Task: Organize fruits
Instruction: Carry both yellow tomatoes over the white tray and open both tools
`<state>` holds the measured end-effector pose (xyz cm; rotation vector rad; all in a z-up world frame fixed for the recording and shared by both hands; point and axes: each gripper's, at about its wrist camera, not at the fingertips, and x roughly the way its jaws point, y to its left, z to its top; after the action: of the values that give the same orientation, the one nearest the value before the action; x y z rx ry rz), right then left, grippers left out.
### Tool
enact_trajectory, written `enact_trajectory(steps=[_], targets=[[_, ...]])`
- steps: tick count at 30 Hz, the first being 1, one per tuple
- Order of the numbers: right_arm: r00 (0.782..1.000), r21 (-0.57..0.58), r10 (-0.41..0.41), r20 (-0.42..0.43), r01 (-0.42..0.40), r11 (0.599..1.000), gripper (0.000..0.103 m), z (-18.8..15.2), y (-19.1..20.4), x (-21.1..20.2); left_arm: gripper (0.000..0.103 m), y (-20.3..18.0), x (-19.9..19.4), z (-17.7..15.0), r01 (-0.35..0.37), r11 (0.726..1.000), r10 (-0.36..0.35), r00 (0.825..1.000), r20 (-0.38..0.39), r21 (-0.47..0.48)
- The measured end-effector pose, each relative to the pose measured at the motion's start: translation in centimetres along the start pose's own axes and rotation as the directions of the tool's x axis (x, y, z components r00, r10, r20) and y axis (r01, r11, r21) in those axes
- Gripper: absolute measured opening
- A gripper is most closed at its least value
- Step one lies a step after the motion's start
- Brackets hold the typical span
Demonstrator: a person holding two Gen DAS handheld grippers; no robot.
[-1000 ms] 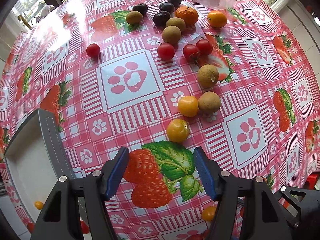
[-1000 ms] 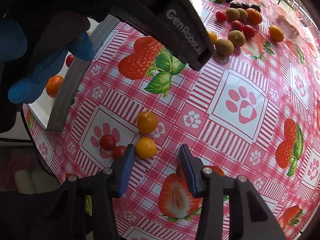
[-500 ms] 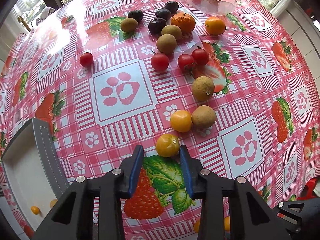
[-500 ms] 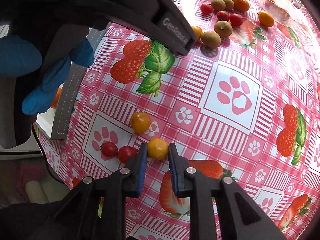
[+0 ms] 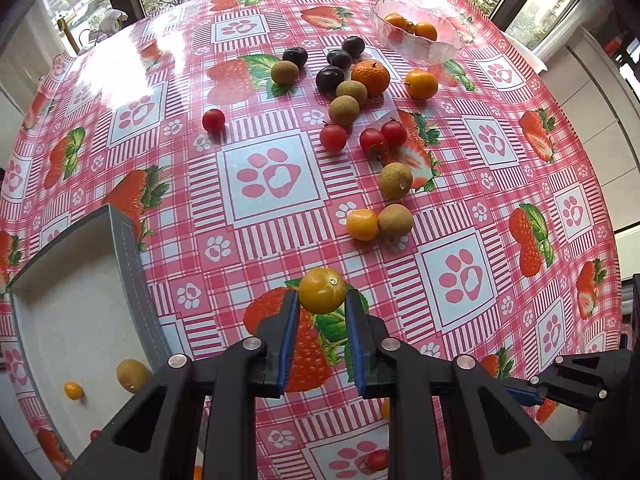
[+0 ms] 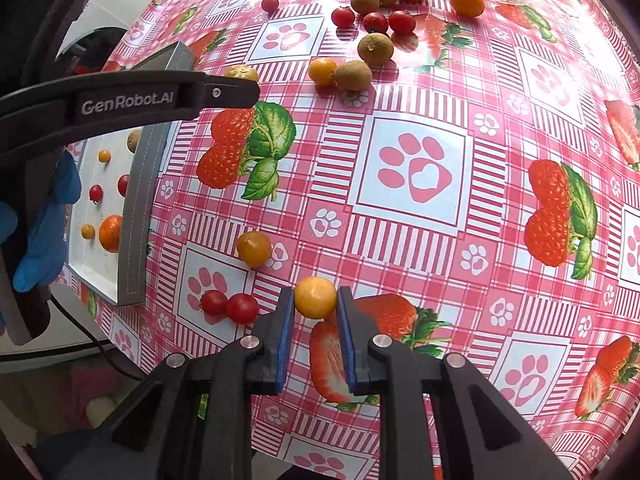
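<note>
My left gripper (image 5: 321, 300) is shut on a yellow cherry tomato (image 5: 322, 290), held above the tablecloth. My right gripper (image 6: 315, 300) is shut on another yellow cherry tomato (image 6: 315, 297). A grey-rimmed white tray (image 5: 124, 264) lies at the left with a few fruits in it; it also shows in the right wrist view (image 6: 138, 208). Loose fruits lie further out: a yellow tomato (image 5: 362, 224) beside a brown longan (image 5: 395, 221), red tomatoes (image 5: 333, 137), dark plums (image 5: 330, 79) and an orange (image 5: 370, 76).
A glass bowl (image 5: 418, 50) with oranges stands at the far side. Near my right gripper lie a yellow tomato (image 6: 253, 249) and two red tomatoes (image 6: 242, 308). The left gripper's arm (image 6: 128, 100) crosses the right wrist view at upper left.
Both grippers closed on their yellow tomatoes. The left one now holds its tomato lifted off the cloth, and the right one has its tomato between the pads.
</note>
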<state>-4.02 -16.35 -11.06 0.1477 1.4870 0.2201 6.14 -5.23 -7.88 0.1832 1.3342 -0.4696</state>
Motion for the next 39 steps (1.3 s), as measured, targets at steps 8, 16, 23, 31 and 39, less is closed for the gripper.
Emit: enact_trajectory(steps=[8, 16, 23, 31, 39], targets=[[1.0, -0.013, -0.005, 0.009, 0.005, 1.0, 0.023, 0.1, 2.0, -1.7, 0.024, 4.0, -3.1, -4.1, -0.014, 0.994, 0.017, 1.0, 0.023, -0.104], [1.0, -0.049, -0.004, 0.017, 0.005, 0.999, 0.023, 1.9, 5.1, -2.6, 0.024, 8.5, -5.2, -6.8, -0.035, 0.977, 0.044, 0.998, 0.037, -0.211], [1.0, -0.135, -0.001, 0.02, 0.003, 0.991, 0.023, 4.2, 9.0, -2.2, 0.024, 12.1, -6.7, -8.4, -0.053, 0.956, 0.073, 0.996, 0.059, -0.289], [0.999, -0.188, 0.034, 0.005, -0.033, 0.982, 0.023, 7.7, 13.7, -0.9, 0.024, 16.7, -7.2, -9.2, -0.095, 0.934, 0.125, 0.99, 0.066, -0.345], [0.999, -0.234, 0.035, -0.015, -0.038, 0.971, 0.023, 12.3, 19.0, 2.3, 0.024, 21.2, -5.7, -8.1, -0.141, 0.915, 0.172, 0.984, 0.049, -0.377]])
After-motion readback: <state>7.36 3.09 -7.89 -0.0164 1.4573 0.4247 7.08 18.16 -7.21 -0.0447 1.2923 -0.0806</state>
